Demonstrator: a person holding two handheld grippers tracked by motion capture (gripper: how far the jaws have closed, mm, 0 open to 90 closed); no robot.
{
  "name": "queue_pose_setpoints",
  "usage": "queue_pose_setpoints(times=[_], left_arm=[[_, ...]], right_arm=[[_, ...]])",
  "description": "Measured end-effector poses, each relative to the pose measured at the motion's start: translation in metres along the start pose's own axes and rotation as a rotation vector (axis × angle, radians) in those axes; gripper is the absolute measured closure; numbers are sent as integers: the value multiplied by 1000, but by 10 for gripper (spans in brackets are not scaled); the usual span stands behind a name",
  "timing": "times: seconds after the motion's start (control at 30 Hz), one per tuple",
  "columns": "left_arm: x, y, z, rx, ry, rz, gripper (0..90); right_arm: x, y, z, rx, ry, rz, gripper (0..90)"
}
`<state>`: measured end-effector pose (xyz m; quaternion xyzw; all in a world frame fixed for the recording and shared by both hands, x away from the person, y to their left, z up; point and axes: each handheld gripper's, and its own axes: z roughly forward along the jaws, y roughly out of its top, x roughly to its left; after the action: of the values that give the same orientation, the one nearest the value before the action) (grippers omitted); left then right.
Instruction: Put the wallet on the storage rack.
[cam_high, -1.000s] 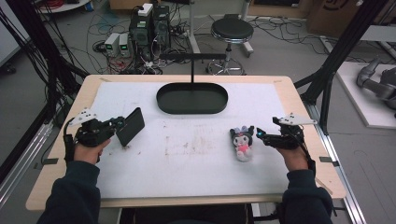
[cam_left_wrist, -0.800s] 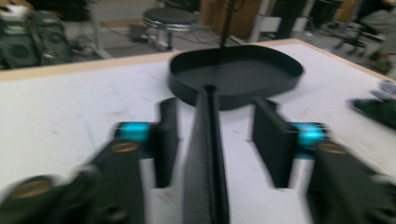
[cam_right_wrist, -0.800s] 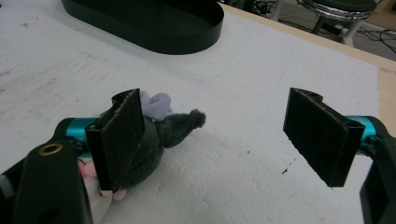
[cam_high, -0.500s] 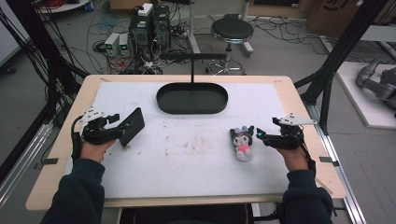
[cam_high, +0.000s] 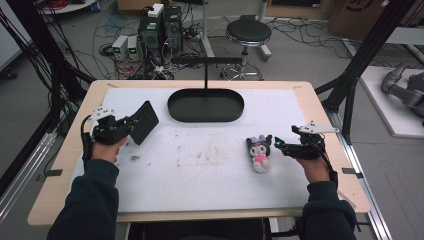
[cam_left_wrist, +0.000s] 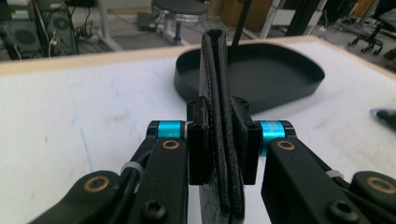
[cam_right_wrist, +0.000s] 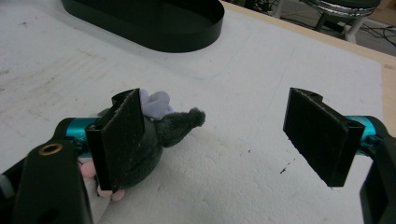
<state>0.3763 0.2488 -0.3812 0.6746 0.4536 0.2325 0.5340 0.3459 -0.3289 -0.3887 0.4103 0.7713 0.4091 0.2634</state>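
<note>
Still, we had the left gripper (cam_left_wrist: 218, 140) just re-clamped on the wallet (cam_left_wrist: 219, 107); held edge-on, it could slip short of the tray (cam_high: 206, 106), while the right gripper (cam_right_wrist: 229, 133) gaped beside the plush toy (cam_high: 260, 152).

A wooden table (cam_high: 320, 107) with a white mat (cam_high: 210, 165) stood on a grey floor (cam_high: 300, 55). Behind it were a round black stool (cam_high: 248, 32), computer boxes (cam_high: 161, 25) amid tangled cables (cam_high: 120, 35), and black frame posts (cam_high: 367, 50) at both sides.
</note>
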Motion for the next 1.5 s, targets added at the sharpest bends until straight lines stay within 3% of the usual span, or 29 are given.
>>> queue_pose_setpoints(times=[0.07,0.27,0.43,0.47,0.5,0.57,0.63,0.7,0.83,0.97,1.03,1.2,1.43,1.5], left_arm=[[-3,16,11,-29,-13,3,782],[-7,37,29,-43,-34,44,782],[-13,54,53,-41,-55,56,782],[-16,60,64,-28,-57,76,782],[-16,60,64,-28,-57,76,782],[-18,64,82,-6,-48,76,782],[-18,64,88,-13,-42,73,782],[-15,66,109,16,-25,55,782],[-14,62,128,39,-12,57,783],[-16,58,154,71,22,94,784],[-15,57,160,45,30,90,785],[-14,55,172,70,49,101,785],[-17,49,193,102,105,169,785],[-21,42,199,139,122,218,785]], right_arm=[[-1,0,0,-3,0,5,208],[-3,0,-1,-12,-1,15,208],[-3,0,-1,-12,1,15,208],[-3,-1,-1,-12,1,18,207],[-3,-1,-1,-12,1,18,207],[-4,-1,-1,-11,2,27,208],[-5,-2,-1,-13,1,25,208],[-5,-2,-2,-15,1,29,208],[-4,-2,-1,-12,1,27,208],[-5,-3,-2,-13,4,33,208],[-6,-4,-2,-13,4,36,208],[-6,-5,-2,-10,5,37,208],[-5,-5,-1,-6,7,29,208],[-5,-5,-1,-8,5,31,208]])
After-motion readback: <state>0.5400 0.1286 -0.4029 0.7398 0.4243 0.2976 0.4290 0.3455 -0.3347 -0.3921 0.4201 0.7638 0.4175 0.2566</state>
